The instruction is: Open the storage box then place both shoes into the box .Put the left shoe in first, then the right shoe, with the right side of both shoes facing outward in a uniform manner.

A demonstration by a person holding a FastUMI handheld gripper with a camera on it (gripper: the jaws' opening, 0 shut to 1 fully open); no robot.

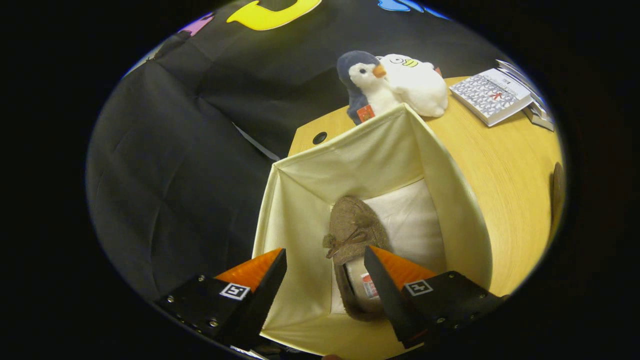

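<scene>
A cream fabric storage box [300, 200] stands open on the wooden table [500, 165], seen from above. Inside it a brown suede shoe [356, 230] with a small bow lies on the pale bottom, against the left wall, toe pointing away from me. My gripper [325, 260] hovers over the box's near rim with its fingers spread wide. The shoe's heel end lies below and between the fingers [387, 272], and neither finger touches it. A dark brown rounded object [557, 192], possibly the second shoe, peeks in at the table's far right.
Beyond the box sit a penguin plush [367, 82] and a white plush [417, 85]. A stack of books [492, 95] lies at the table's back right. A round cable hole [320, 137] marks the table's left corner.
</scene>
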